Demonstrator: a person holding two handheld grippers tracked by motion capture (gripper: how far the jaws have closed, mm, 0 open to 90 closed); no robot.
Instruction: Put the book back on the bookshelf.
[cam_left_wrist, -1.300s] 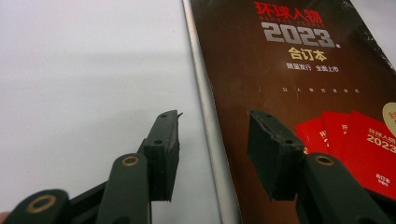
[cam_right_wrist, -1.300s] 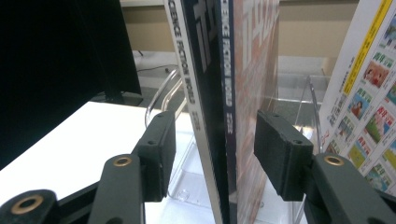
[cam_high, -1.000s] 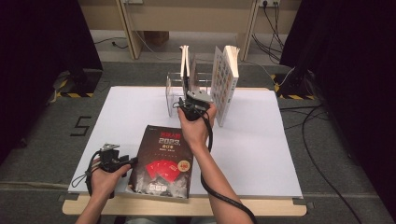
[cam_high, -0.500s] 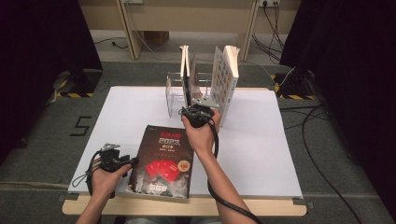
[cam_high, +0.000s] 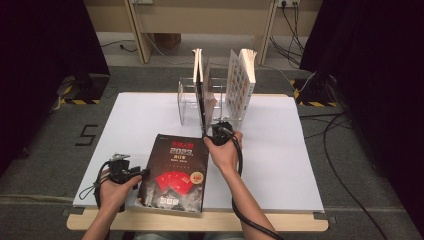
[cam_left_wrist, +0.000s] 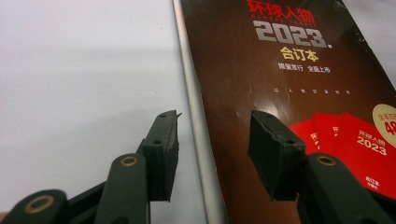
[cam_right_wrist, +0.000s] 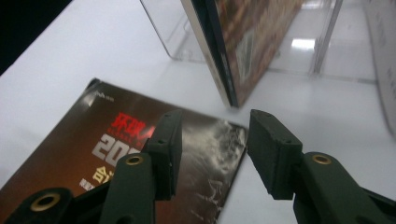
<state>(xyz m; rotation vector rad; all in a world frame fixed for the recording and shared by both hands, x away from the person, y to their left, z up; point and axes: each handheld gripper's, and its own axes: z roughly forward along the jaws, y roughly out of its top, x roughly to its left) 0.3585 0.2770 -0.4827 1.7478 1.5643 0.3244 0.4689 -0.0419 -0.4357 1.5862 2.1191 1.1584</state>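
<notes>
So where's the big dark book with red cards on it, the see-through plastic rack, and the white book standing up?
Dark book with red cards (cam_high: 176, 170): high view, middle of its cover.
See-through plastic rack (cam_high: 187, 102): high view, its left wall.
White standing book (cam_high: 239, 82): high view, its patterned cover.

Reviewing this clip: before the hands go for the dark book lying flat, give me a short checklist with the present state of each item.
1. Dark book lies flat on the white table: ok.
2. Left gripper open, jaws standing either side of the book's spine edge, pads not pressing: ok.
3. Right gripper open above the book's far corner, nothing between the pads; its jaws have just been closing: ok.
4. Standing book in the clear rack upright, close ahead of the right gripper: ok.
5. Whether the spine edge is lifted enough for a jaw to slip under: cannot tell.
</notes>
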